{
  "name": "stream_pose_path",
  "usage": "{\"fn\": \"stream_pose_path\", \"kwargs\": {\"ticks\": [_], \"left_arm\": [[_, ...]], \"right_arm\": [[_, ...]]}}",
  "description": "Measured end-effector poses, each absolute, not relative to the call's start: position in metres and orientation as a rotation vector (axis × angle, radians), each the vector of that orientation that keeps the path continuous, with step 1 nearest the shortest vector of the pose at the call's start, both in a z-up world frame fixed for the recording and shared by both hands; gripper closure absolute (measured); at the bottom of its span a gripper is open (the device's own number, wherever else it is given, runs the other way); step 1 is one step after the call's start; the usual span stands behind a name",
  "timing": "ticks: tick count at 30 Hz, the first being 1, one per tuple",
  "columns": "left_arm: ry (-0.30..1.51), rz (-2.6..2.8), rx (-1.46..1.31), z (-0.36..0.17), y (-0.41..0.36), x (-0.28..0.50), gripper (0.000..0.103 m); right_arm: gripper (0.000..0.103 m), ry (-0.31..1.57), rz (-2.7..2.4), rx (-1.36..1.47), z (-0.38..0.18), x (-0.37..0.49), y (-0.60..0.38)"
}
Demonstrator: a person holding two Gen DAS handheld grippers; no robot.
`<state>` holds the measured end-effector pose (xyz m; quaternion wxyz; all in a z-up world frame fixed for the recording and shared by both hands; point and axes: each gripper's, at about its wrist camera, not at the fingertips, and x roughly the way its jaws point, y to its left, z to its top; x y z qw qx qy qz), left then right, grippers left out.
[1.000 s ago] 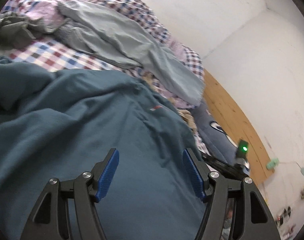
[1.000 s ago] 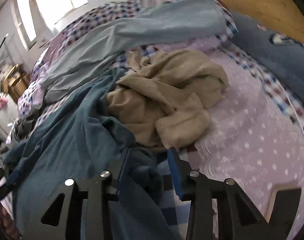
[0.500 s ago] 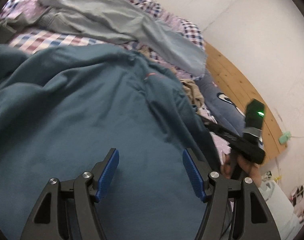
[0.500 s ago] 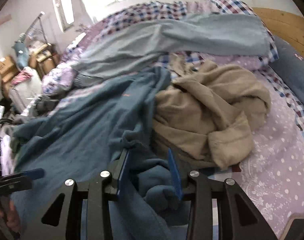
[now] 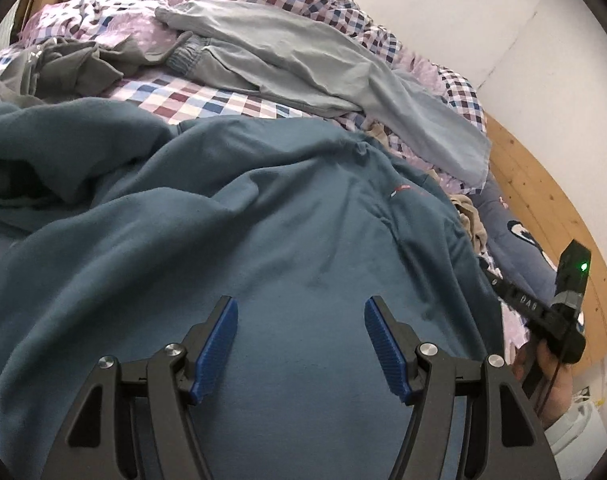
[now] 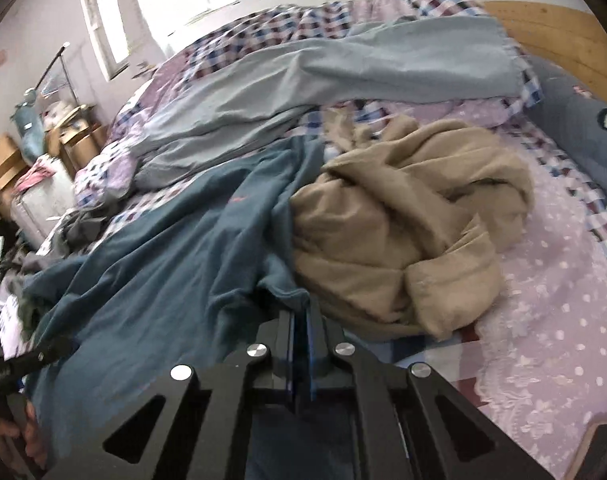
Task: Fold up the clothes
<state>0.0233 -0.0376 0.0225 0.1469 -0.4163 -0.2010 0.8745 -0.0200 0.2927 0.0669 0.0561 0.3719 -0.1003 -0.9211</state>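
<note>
Right wrist: tongs [image 6: 300, 322] pinch soft, rumpled teal sweatshirt [image 6: 175, 256].

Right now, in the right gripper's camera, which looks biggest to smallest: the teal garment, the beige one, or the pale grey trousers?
1. Teal garment, though it lies nearest the camera.
2 and 3. Pale grey trousers and beige garment look alike; the trousers lie farther, so unsure.

The left gripper [image 5: 301, 344] has black angular plastic arms with triangular cut-outs, round silver screws at the joints, and ribbed blue pads [image 5: 217, 346]. At 3 o'clock in the left wrist view, a hand [image 5: 551, 376] in a pale grey sleeve cuff [image 5: 575, 428] shows beside a black box with a green light. The right gripper [image 6: 299, 320] is the same black build with silver screws and blue pads.
</note>
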Motion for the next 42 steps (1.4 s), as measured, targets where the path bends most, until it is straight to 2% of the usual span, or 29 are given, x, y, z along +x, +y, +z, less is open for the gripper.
{"fn": "stream_pose_path", "kwargs": {"ticks": [6,9,13,17,22,27,31,33,34,35,38,42], "left_arm": [[-0.568,2.519,-1.203,0.022,-0.036,0.022,0.033],[-0.58,2.515,-1.205,0.022,-0.037,0.021,0.033],[-0.571,2.518,-1.205,0.023,-0.036,0.02,0.033],[-0.578,2.52,-1.206,0.023,-0.036,0.018,0.033],[-0.608,2.506,-1.195,0.022,-0.037,0.019,0.033],[-0.736,2.376,-1.138,0.024,-0.036,0.019,0.033],[-0.756,2.294,-1.082,0.031,-0.026,0.021,0.033],[-0.736,2.248,-1.077,0.032,-0.017,0.021,0.033],[-0.733,2.23,-1.075,0.032,-0.013,0.021,0.033],[-0.733,2.211,-1.075,0.032,-0.01,0.022,0.033],[-0.741,2.137,-1.057,0.032,0.003,0.023,0.033],[-0.72,2.081,-1.03,0.035,0.022,0.026,0.033]], "right_arm": [[0.1,-0.313,-3.112,0.911,0.108,0.002,0.323],[0.1,-0.39,-3.371,0.721,0.131,0.03,0.355],[0.1,-0.434,-3.466,0.699,0.132,0.043,0.375],[0.099,-0.247,-3.404,0.735,0.131,0.038,0.353],[0.097,-0.113,-2.914,0.846,0.117,0.031,0.296],[0.096,0.197,-2.389,1.101,0.067,0.036,0.208],[0.085,0.268,-2.313,1.135,0.054,0.046,0.195],[0.072,0.189,-2.332,1.085,0.065,0.051,0.207],[0.058,0.143,-2.339,1.059,0.071,0.052,0.215],[0.049,0.092,-2.346,1.027,0.078,0.055,0.223],[0.04,-0.058,-2.339,0.945,0.097,0.065,0.246],[0.04,-0.145,-2.404,0.876,0.113,0.078,0.267]]}}
